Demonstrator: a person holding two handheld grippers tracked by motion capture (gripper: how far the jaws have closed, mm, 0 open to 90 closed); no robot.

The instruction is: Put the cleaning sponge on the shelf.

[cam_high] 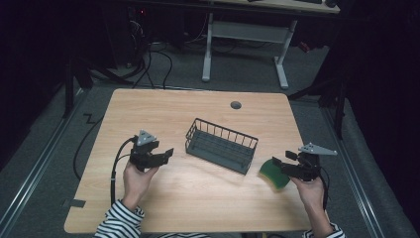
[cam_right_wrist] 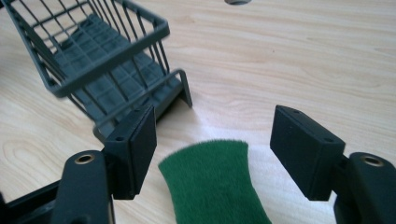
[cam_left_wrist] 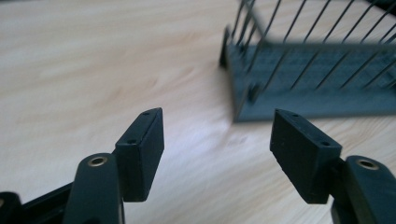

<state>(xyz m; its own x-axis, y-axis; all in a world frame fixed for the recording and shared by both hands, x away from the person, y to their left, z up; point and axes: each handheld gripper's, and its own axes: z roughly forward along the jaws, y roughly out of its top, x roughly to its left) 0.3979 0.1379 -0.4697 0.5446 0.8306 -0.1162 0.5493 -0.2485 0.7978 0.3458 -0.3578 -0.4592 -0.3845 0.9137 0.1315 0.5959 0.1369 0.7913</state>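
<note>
High view: bare wire basket (cam_high: 221, 145); both claws agape, right claw (cam_high: 280, 165) astride green sponge (cam_high: 275, 173).

We can read no words, labels, brands or numbers anywhere on the things before us in these views.

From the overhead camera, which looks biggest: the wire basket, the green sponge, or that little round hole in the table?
Largest to smallest in the high view:
1. wire basket
2. green sponge, partly hidden by the right claw
3. round hole
</note>
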